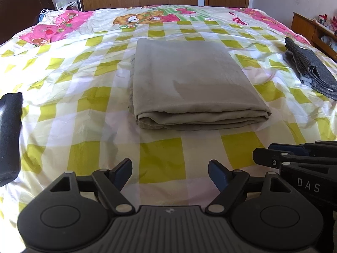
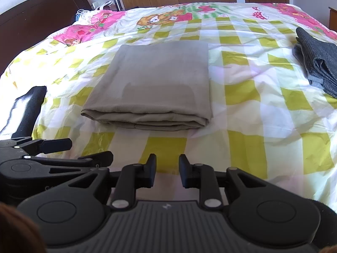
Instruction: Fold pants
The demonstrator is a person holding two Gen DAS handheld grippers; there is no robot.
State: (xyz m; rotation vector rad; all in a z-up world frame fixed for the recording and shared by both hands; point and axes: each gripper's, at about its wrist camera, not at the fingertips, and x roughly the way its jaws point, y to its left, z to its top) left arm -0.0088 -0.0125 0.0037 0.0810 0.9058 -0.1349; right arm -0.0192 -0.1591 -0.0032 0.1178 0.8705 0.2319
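We see the khaki-grey cotton pants (image 1: 193, 84) folded into a flat rectangular stack in the middle of the yellow-and-white checked bedspread (image 1: 84, 105). Our left gripper (image 1: 170, 174) hangs short of the stack's near edge, fingers spread wide and empty; our right gripper (image 2: 167, 171) alongside has a narrower gap, also empty. Folded dark grey jeans (image 2: 320, 61) lie well apart, rightward.

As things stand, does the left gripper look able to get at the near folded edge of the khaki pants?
Probably yes. The left gripper is open and empty, aimed at the khaki pants, with only bare bedspread between them. The right gripper sits alongside, not across the path.
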